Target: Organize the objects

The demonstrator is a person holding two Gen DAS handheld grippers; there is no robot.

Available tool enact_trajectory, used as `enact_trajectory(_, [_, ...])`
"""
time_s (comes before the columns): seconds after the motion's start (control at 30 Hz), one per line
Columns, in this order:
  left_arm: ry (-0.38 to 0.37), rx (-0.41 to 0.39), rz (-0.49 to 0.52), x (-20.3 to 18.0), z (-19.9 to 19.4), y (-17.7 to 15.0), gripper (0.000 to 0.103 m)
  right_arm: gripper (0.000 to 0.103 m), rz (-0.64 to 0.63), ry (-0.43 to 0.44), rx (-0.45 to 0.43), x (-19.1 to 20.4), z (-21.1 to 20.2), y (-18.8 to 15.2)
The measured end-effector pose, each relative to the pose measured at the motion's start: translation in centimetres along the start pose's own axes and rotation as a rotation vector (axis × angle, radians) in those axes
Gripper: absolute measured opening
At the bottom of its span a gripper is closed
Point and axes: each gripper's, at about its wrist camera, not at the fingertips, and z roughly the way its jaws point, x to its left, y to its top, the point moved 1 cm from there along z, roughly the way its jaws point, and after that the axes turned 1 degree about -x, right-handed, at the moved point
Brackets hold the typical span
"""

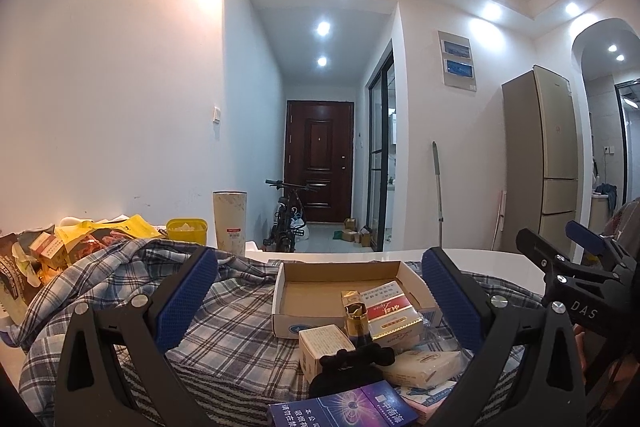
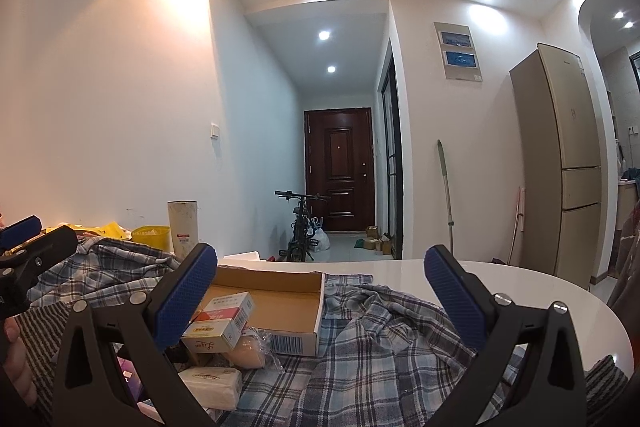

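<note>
Both claws, left claw (image 1: 320, 291) and right claw (image 2: 320, 291), are hovering spread apart, holding nothing; the shallow cardboard tray (image 1: 340, 269) is lying on plaid cloth. Approaching the red-and-white cigarette pack (image 1: 390, 303) squarely is advisable.

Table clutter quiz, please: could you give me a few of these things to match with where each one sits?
Things:
1. red-and-white pack
2. yellow tub
3. purple pack
4. tall paper tube

Places:
A. nearest the left camera
B. standing right of the yellow tub
C. inside the cardboard tray
D. left of the tube

Pairs: 1-C, 2-D, 3-A, 4-B
</note>
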Motion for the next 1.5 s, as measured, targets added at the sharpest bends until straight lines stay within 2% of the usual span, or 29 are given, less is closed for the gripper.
enact_trajectory(0.4, [0.0,-0.01,-0.002,-0.1,-0.3,0.0,0.103,0.103,0.002,-0.001,0.003,-0.1,0.1,0.0])
enact_trajectory(0.53, [0.005,-0.021,0.031,-0.8,-0.5,0.4,0.103,0.103,0.011,-0.021,-0.088,-0.5,-1.8,0.3])
enact_trajectory(0.63, [0.022,-0.071,0.053,-1.2,-1.5,1.2,0.103,0.103,0.02,-0.05,-0.131,-0.8,-2.6,0.8])
enact_trajectory(0.7, [0.021,-0.093,0.052,-1.2,-2.3,1.9,0.103,0.103,0.013,-0.086,-0.123,-0.7,-2.8,1.3])
enact_trajectory(0.83, [-0.005,-0.114,0.008,-0.9,-4.4,4.2,0.103,0.103,-0.006,-0.051,-0.086,-0.3,-3.2,3.0])
enact_trajectory(0.97, [0.021,-0.087,0.039,-1.1,-5.7,5.7,0.103,0.103,-0.02,-0.028,-0.072,0.2,-4.3,5.3])
enact_trajectory(1.1, [0.038,-0.02,0.058,-1.0,-6.1,5.8,0.103,0.103,-0.007,-0.016,-0.044,0.5,-6.0,6.2])
enact_trajectory(1.3, [0.045,-0.07,-0.047,0.9,-8.9,5.8,0.103,0.103,-0.019,-0.021,-0.015,0.9,-7.4,7.0])
enact_trajectory(1.5, [0.053,-0.037,-0.063,1.6,-9.2,5.4,0.103,0.103,0.002,0.012,0.017,1.5,-7.6,6.9])
